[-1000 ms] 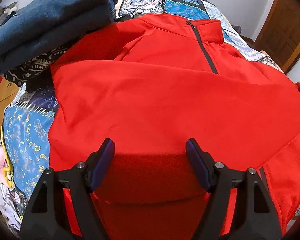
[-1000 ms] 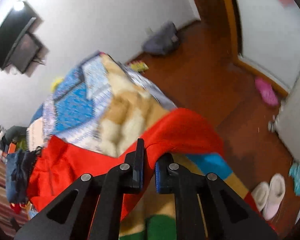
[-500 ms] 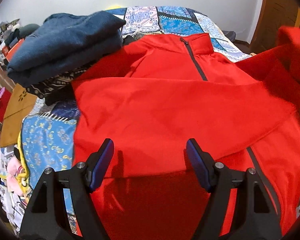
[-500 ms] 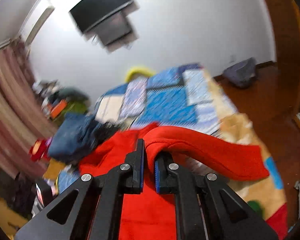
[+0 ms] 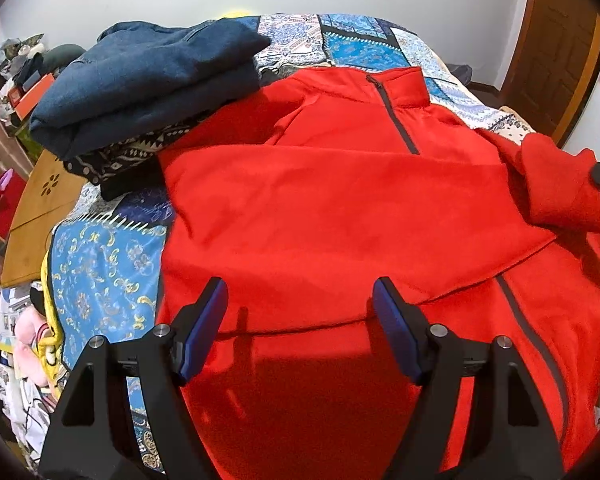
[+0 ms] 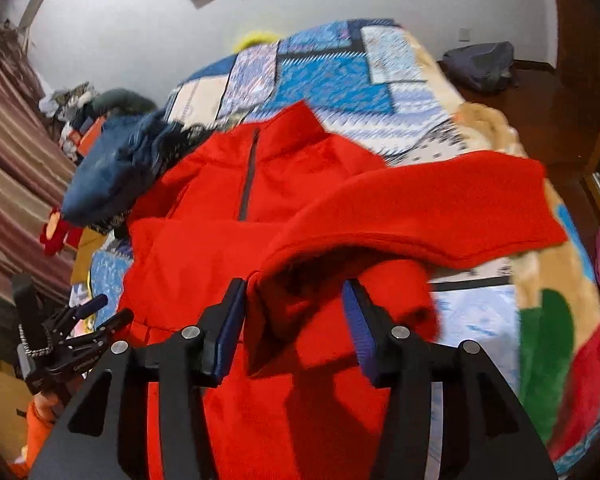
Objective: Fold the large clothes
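A patterned blue quilt (image 5: 100, 280) covers the bed, and the red fleece pullover (image 5: 340, 216) lies spread on it, one sleeve already folded across the chest. A folded navy garment (image 5: 140, 80) sits beside the collar. The left gripper (image 5: 300, 300) hovers above the hem, jaws wide and empty. The right gripper (image 6: 296, 304) has just been opening; the other sleeve (image 6: 420, 216) sits between its pads, apparently no longer pinched.

My red fleece pullover (image 5: 340, 208) has a dark grey zip (image 5: 396, 120). The folded garment (image 5: 140, 80) beside it is navy, and the bedspread (image 5: 100, 280) is blue patchwork with yellow scrolls.
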`<state>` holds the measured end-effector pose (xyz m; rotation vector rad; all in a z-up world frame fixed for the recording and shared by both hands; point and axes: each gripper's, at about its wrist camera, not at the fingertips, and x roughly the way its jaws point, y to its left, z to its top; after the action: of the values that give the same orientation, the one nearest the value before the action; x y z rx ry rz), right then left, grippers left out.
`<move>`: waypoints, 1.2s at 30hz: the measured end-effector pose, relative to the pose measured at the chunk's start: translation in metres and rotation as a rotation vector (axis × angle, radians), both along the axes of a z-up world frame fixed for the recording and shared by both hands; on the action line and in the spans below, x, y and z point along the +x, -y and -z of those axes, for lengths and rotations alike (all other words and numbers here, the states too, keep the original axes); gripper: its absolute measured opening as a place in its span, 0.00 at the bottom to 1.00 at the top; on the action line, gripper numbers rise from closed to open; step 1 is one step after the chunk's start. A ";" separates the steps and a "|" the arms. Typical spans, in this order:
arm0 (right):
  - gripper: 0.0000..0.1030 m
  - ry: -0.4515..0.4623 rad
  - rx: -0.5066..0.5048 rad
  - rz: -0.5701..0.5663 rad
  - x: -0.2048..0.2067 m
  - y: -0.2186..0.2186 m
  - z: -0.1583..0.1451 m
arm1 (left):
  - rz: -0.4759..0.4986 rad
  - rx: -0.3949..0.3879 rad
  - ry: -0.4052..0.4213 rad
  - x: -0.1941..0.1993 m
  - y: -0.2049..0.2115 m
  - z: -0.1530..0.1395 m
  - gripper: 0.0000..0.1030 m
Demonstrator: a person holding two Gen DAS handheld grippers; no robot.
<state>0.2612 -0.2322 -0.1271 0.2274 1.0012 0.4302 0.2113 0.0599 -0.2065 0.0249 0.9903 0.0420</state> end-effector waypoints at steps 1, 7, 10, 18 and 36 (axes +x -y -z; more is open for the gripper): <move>0.44 0.004 0.012 0.019 -0.002 0.010 -0.005 | 0.005 -0.009 0.003 0.003 0.002 -0.002 0.72; 0.45 0.056 -0.046 0.186 -0.002 0.051 -0.017 | 0.102 -0.066 0.027 0.043 0.037 -0.029 0.72; 0.46 0.060 -0.076 0.239 -0.004 0.066 -0.013 | 0.188 -0.096 0.035 0.073 0.071 -0.047 0.72; 0.46 -0.019 0.002 0.317 -0.004 0.095 0.013 | 0.463 -0.087 0.007 0.114 0.186 -0.067 0.75; 0.46 -0.028 0.021 0.211 0.008 0.058 0.038 | 0.673 0.083 -0.084 0.127 0.250 0.000 0.25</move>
<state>0.2695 -0.2906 -0.1656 0.3551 0.9887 0.2454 0.3386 -0.1898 -0.2069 0.4370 1.0221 -0.5386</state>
